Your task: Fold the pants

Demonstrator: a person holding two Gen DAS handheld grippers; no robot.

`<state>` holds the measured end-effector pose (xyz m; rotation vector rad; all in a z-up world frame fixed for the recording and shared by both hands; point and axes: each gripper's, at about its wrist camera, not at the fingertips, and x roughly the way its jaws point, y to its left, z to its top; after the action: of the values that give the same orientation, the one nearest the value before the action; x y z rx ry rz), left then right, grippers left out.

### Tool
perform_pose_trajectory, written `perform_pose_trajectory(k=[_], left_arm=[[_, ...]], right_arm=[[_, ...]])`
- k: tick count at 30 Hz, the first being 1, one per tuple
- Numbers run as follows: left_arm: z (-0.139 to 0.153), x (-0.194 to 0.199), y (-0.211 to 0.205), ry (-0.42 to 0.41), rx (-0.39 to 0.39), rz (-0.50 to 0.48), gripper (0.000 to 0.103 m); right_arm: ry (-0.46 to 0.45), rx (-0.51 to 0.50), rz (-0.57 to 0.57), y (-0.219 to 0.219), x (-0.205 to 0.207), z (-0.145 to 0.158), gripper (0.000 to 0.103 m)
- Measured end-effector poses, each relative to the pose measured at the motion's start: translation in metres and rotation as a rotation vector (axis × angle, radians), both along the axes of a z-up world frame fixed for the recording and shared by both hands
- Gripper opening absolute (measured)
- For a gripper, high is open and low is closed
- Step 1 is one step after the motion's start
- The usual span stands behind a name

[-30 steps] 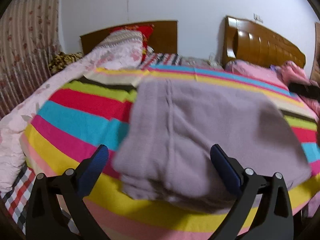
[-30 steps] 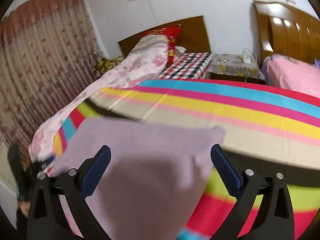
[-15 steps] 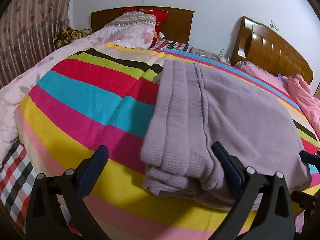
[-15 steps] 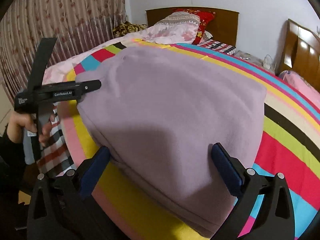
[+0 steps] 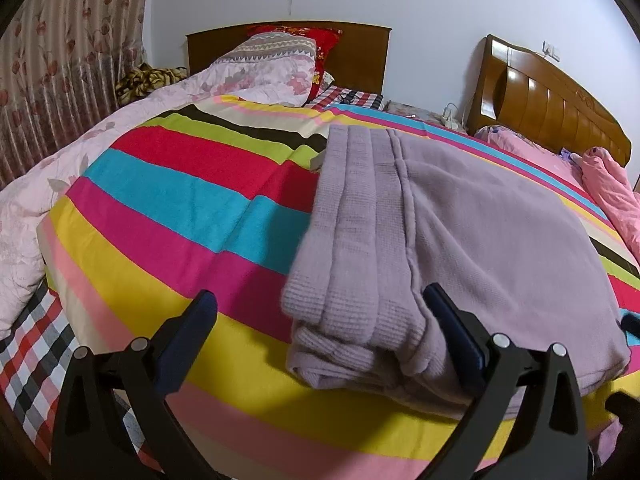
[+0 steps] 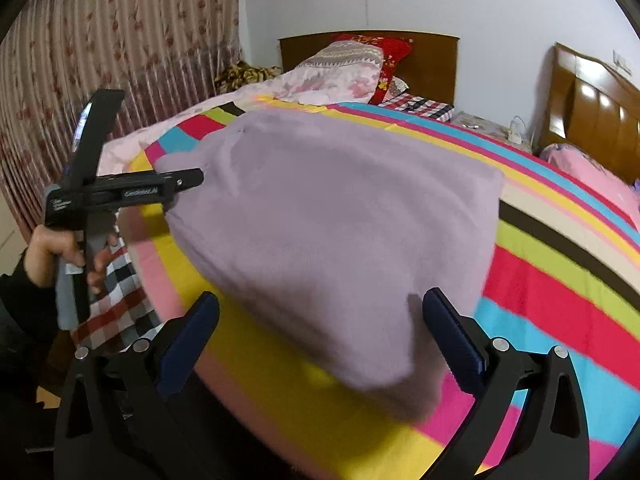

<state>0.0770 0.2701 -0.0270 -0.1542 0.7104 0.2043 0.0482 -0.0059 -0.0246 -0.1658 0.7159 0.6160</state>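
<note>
The lilac pants (image 5: 440,240) lie folded in a thick stack on the striped bedspread (image 5: 168,208). Both tools gape wide with nothing between the fingers: the left gripper (image 5: 320,320) sits low at the stack's ribbed edge, the right gripper (image 6: 320,320) hovers over its other side.

Bed (image 5: 132,364) covered by striped multicolour blanket (image 5: 168,208); folded lilac pants (image 5: 460,248) laid on blanket near front edge; floral quilt (image 5: 36,208) spread alongside blanket at left.
</note>
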Motion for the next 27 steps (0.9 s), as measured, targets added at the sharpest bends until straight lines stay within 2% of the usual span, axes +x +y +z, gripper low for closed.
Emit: perform_pose_trajectory(k=[4,11,14,15,17,18,21,23,25,27], left_arm=[[-0.001,-0.001,-0.002,-0.001,-0.001,0.005,0.102],[0.0,-0.001,-0.003,0.009,0.009,0.018,0.102],[0.009,-0.005,-0.013,0.017,0.055,0.042,0.102],[0.018,-0.013,-0.023,0.005,0.112,0.064,0.101],[0.031,-0.028,-0.039,-0.048,0.18,0.064,0.101],[0.042,-0.04,-0.048,-0.1,0.204,0.06,0.101],[0.078,-0.075,-0.068,-0.267,0.224,0.061,0.101],[0.107,-0.094,-0.074,-0.369,0.234,0.076,0.101],[0.138,-0.11,-0.078,-0.467,0.263,0.13,0.102],[0.157,-0.118,-0.084,-0.509,0.279,0.163,0.102]], right_arm=[[-0.033,-0.063,0.013,0.0,-0.008,-0.01,0.099],[-0.001,0.013,0.018,-0.009,-0.004,-0.009,0.099],[0.038,0.052,-0.03,-0.022,-0.009,-0.003,0.098],[0.051,0.077,-0.028,-0.026,-0.012,-0.002,0.098],[0.032,0.101,-0.065,-0.04,-0.023,0.002,0.098],[0.013,0.098,-0.088,-0.045,-0.027,0.004,0.098],[-0.047,0.112,-0.169,-0.066,-0.038,0.015,0.098],[-0.076,0.149,-0.23,-0.08,-0.042,0.025,0.098],[-0.109,0.221,-0.309,-0.097,-0.044,0.04,0.098],[-0.137,0.28,-0.355,-0.108,-0.046,0.051,0.098]])
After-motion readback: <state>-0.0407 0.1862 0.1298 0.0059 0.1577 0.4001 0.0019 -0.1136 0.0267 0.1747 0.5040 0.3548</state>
